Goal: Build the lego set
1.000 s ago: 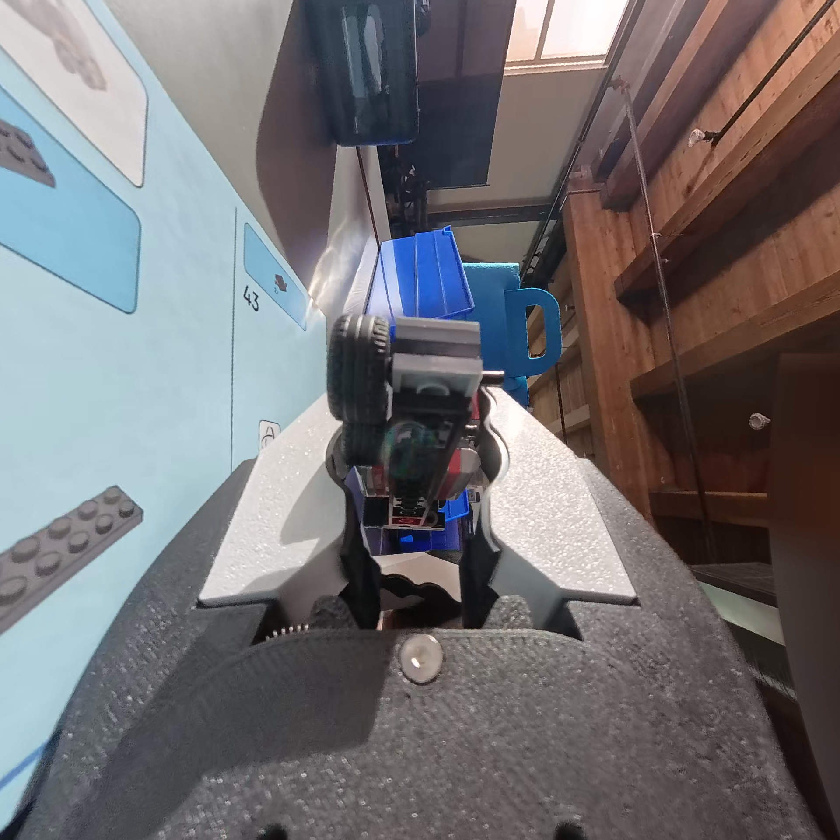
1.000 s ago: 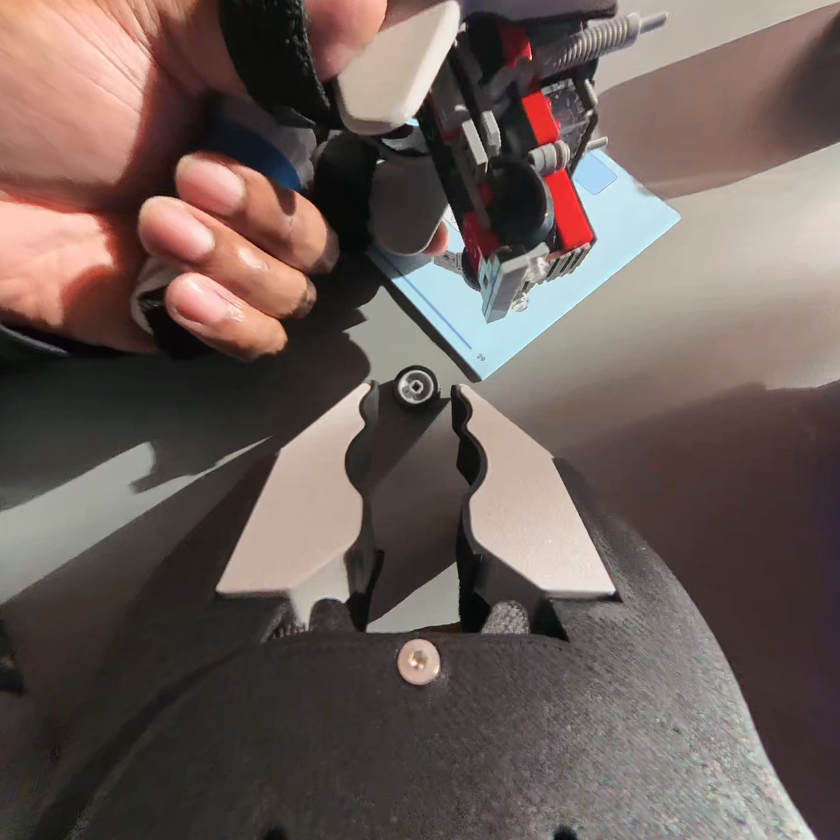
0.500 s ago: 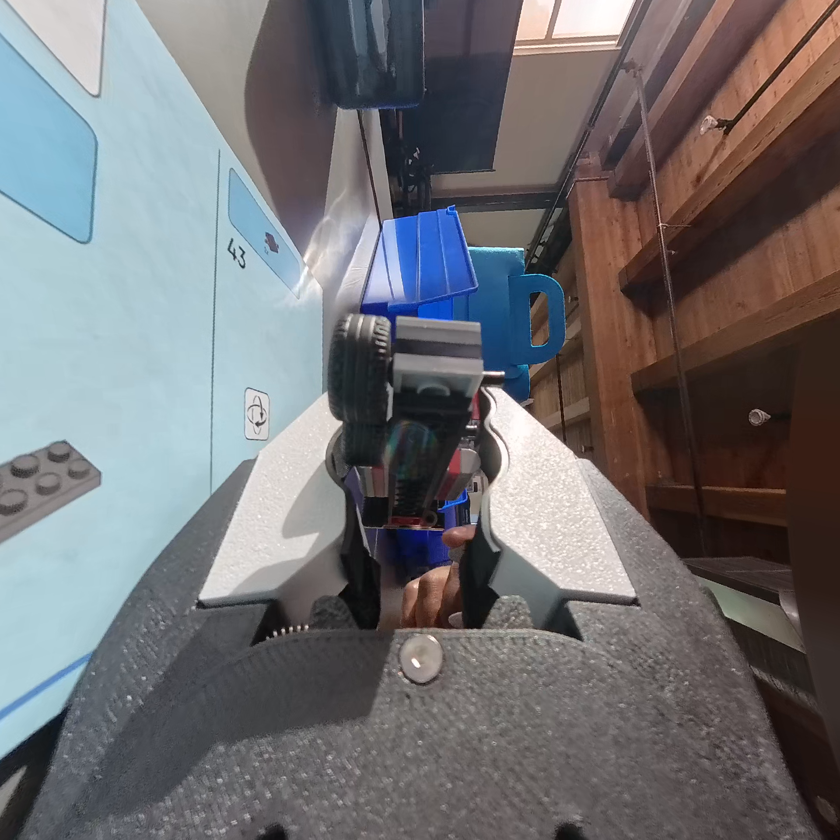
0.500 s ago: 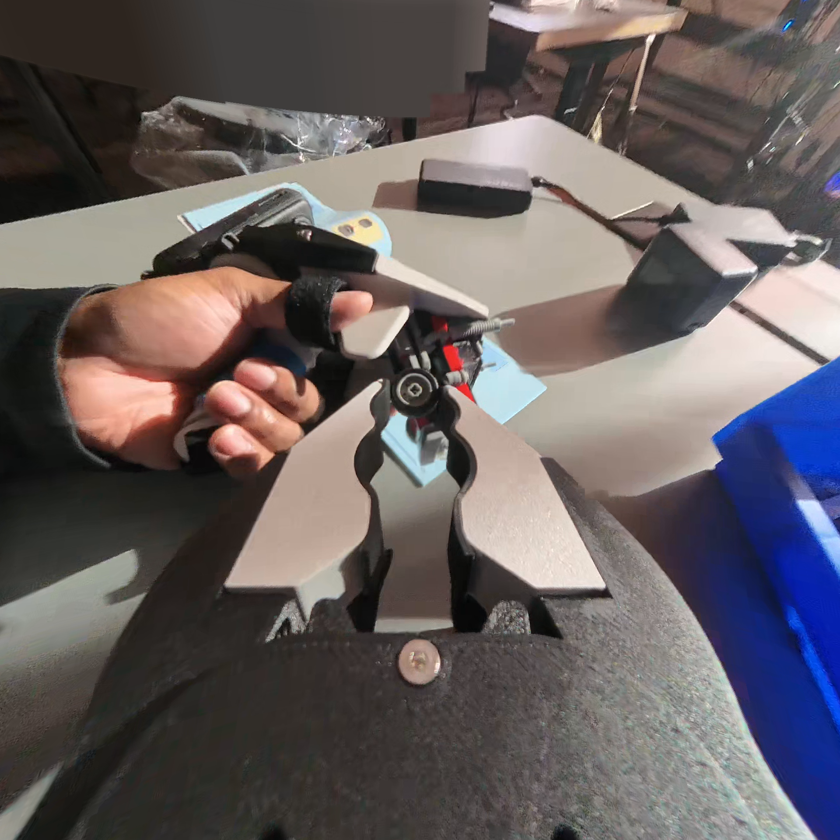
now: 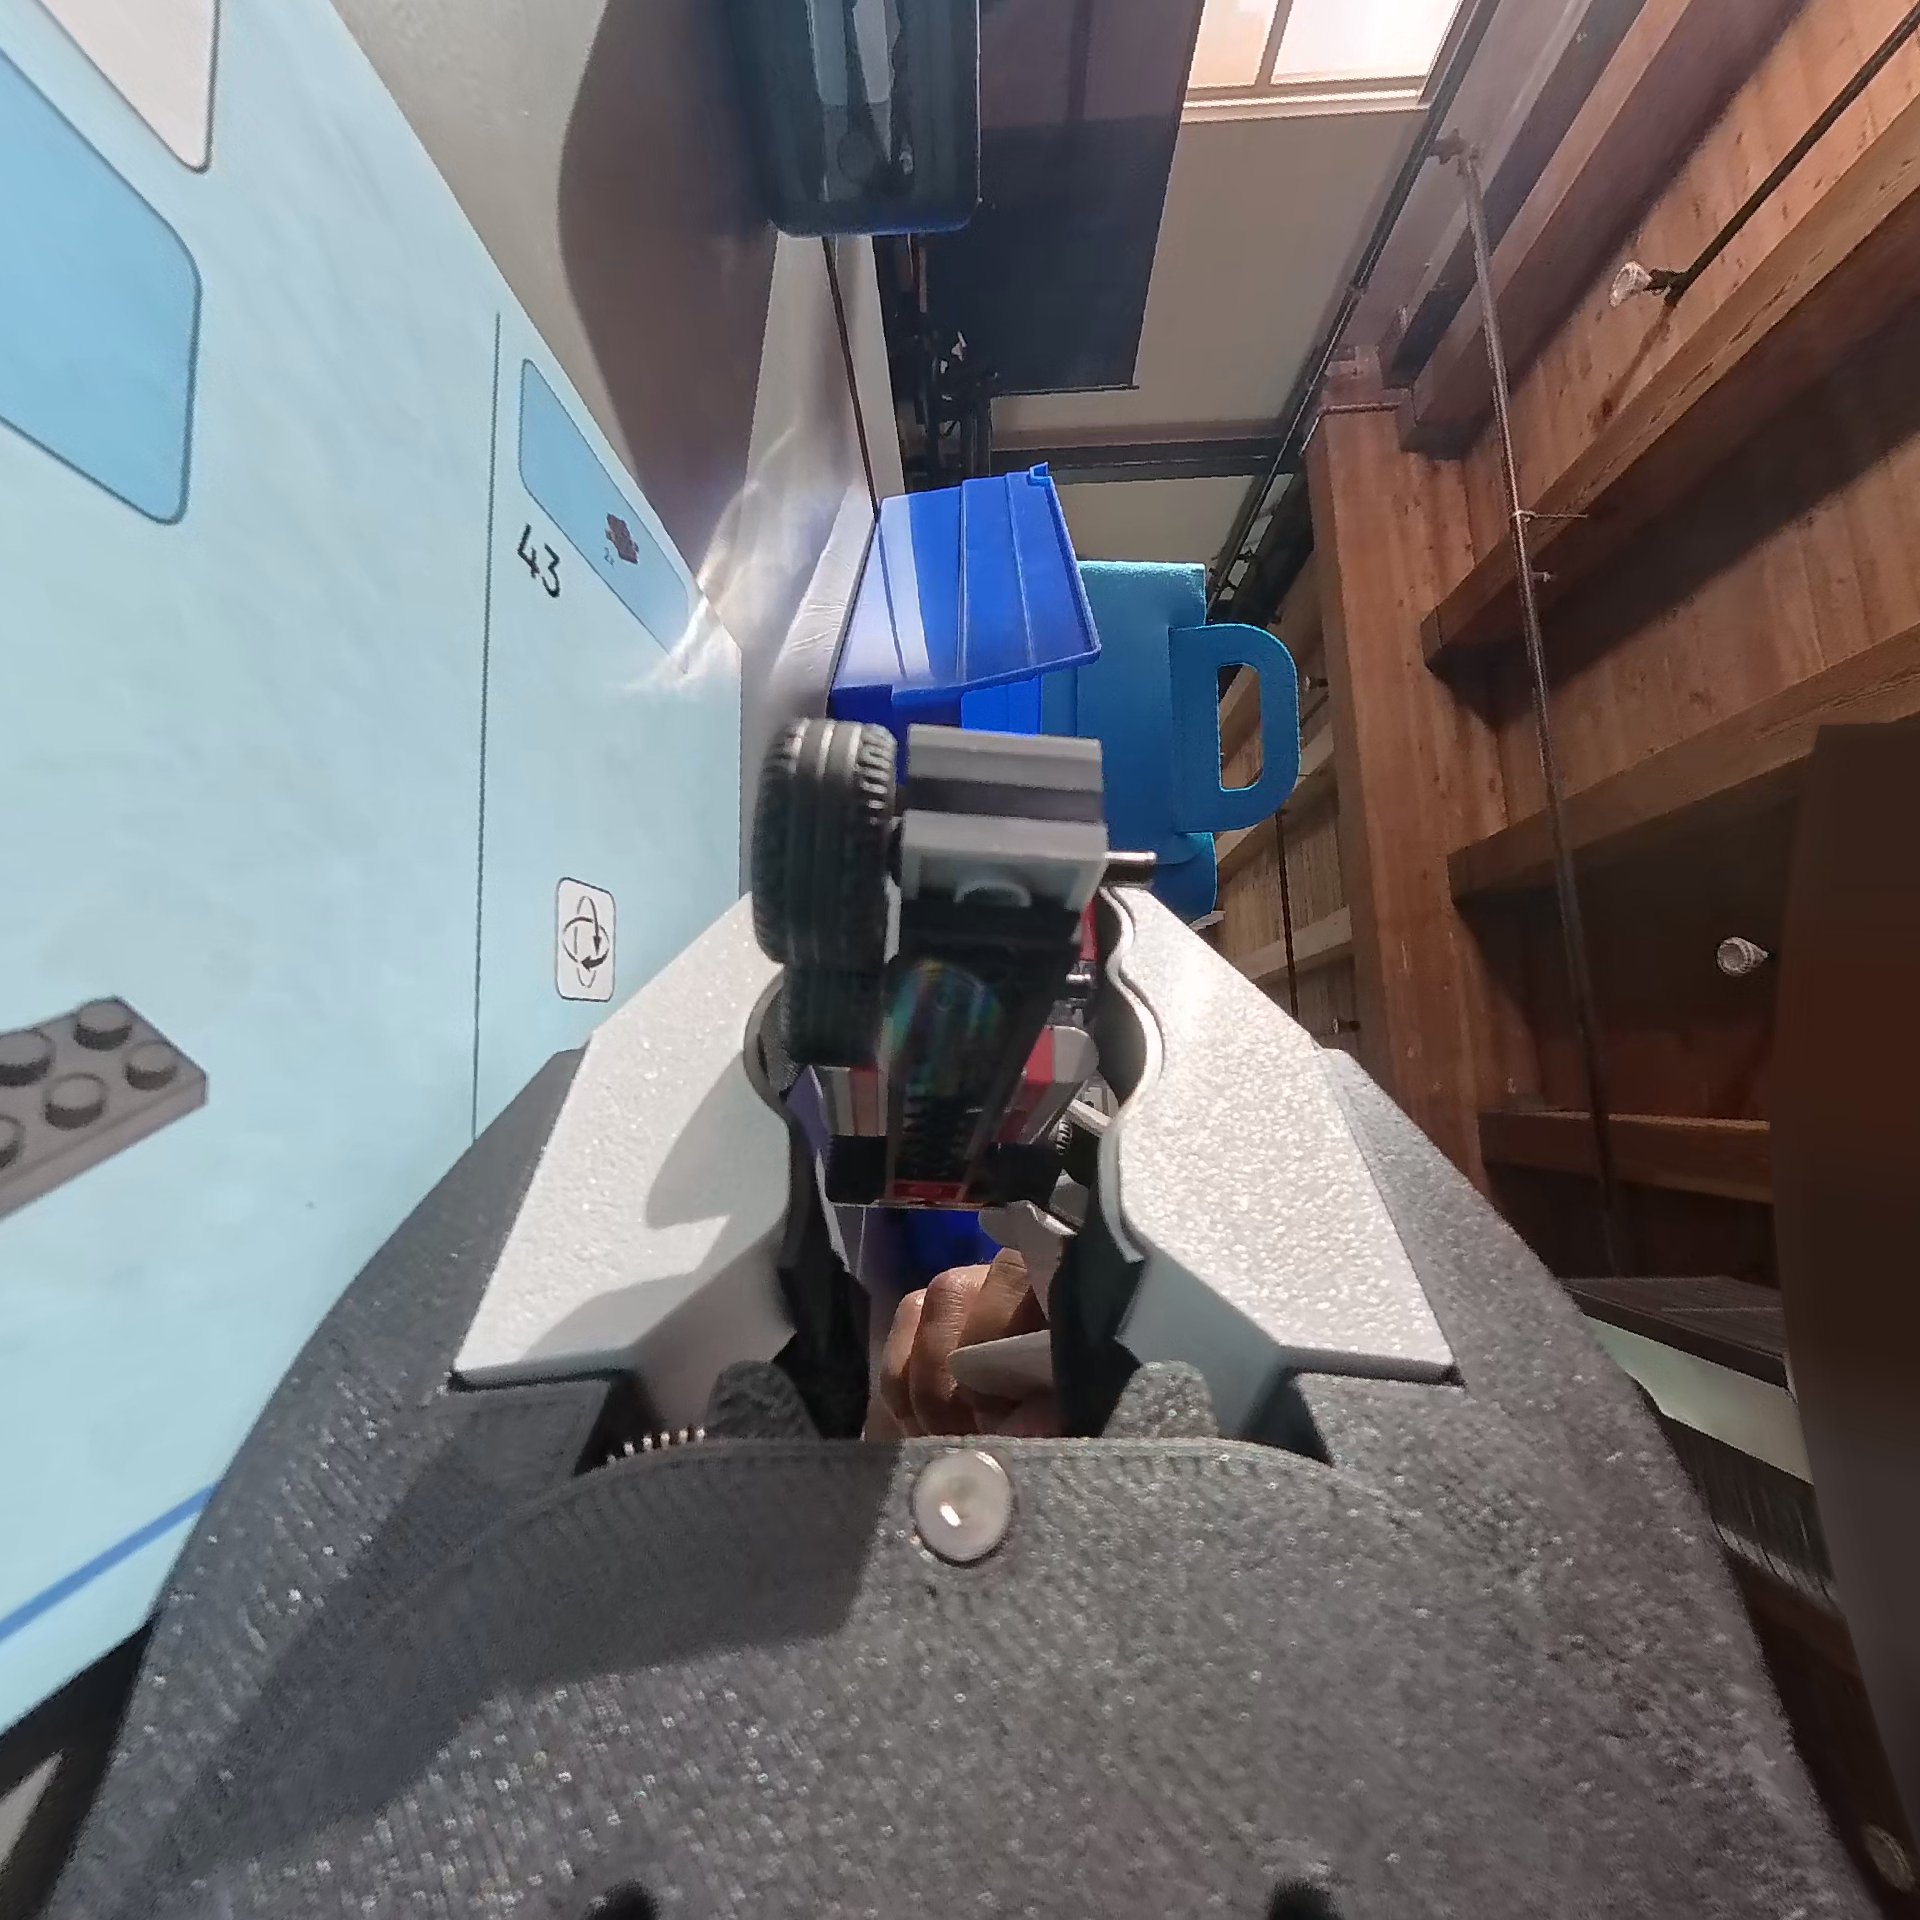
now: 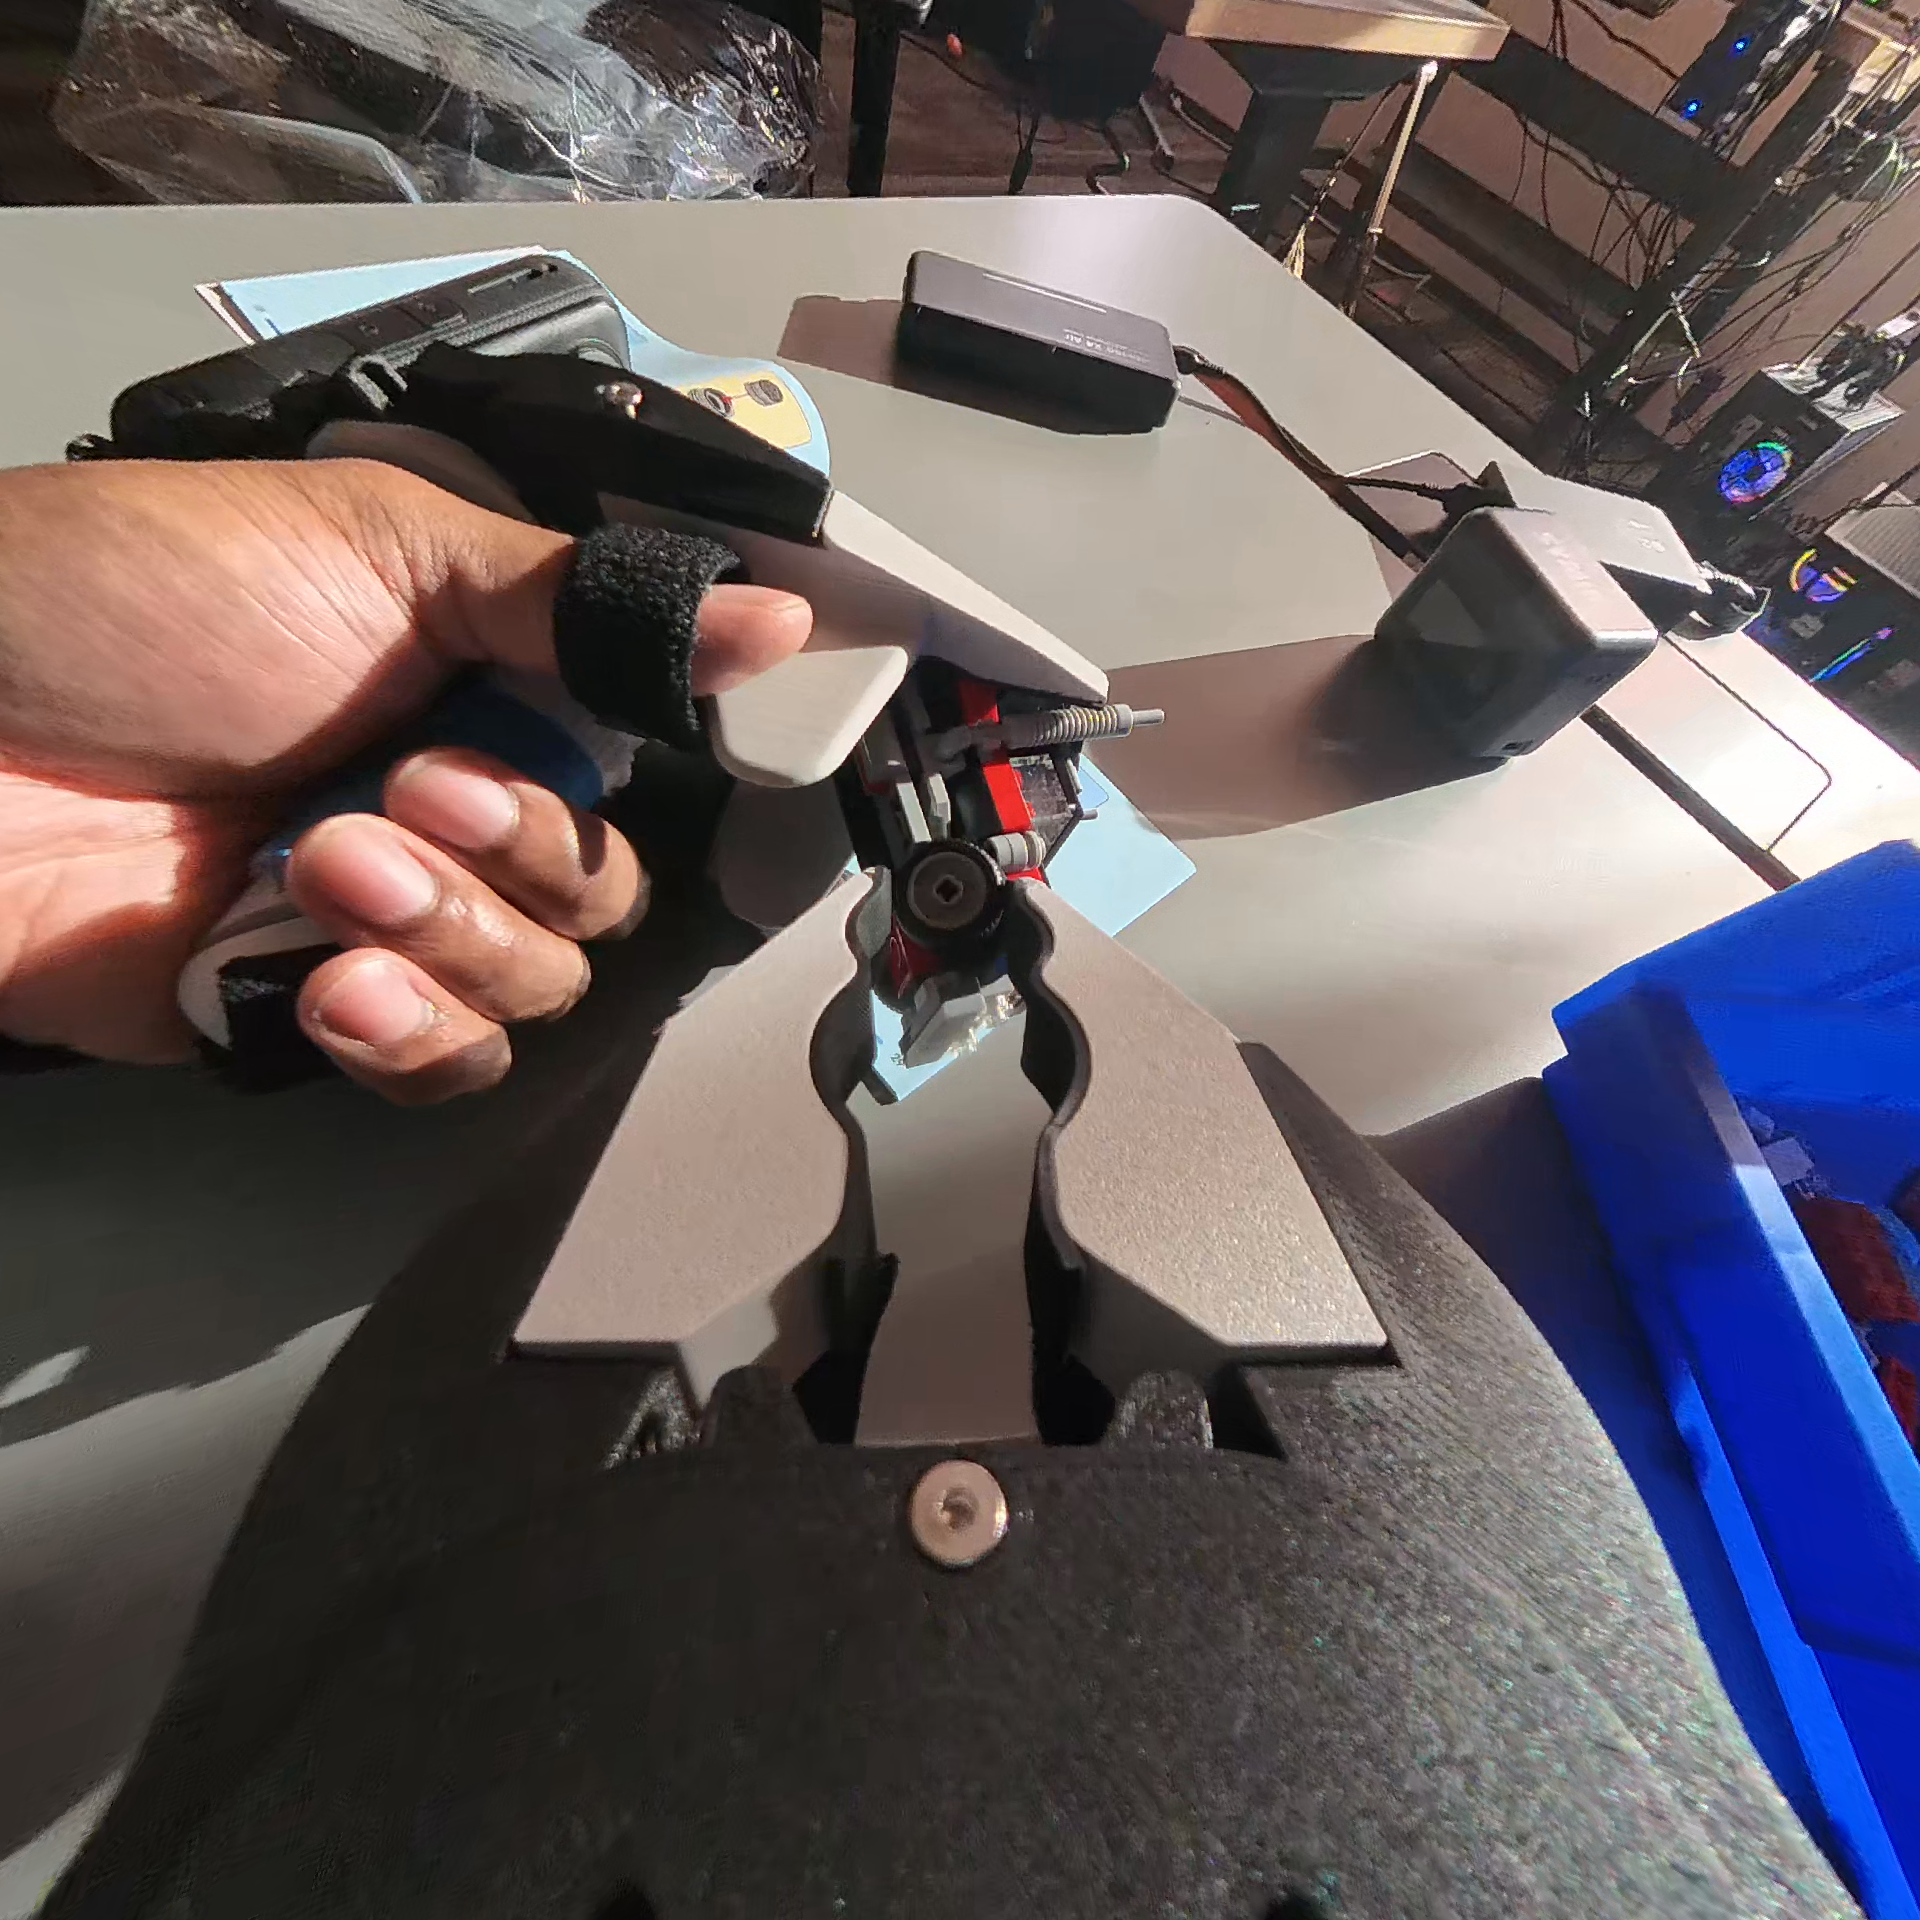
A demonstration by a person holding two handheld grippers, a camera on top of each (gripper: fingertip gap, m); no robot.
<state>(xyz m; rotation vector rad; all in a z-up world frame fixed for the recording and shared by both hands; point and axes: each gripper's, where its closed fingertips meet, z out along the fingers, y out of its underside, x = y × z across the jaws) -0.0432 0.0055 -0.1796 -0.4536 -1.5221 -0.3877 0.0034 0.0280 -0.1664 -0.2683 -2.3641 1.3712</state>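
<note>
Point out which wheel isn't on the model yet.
The small wheel pinched in the right gripper, at the lego model. The large tyred wheel is already mounted on its other side.

Left gripper [image 5: 940, 997] clamped on a partly built lego vehicle [image 5: 935, 1018], black tyre [image 5: 826, 852] at left, pale blue instruction sheet [image 5: 312, 727] alongside, blue bin [image 5: 977, 592] beyond.

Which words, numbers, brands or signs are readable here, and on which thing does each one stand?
I do not copy writing out, so each line tells only where it stands.
Booklet: one black printed number and a small square symbol, both sharp.
Black box: a short line of pale print on its side, too small to read.
Camera: faint letters on its top, blurred.
</note>
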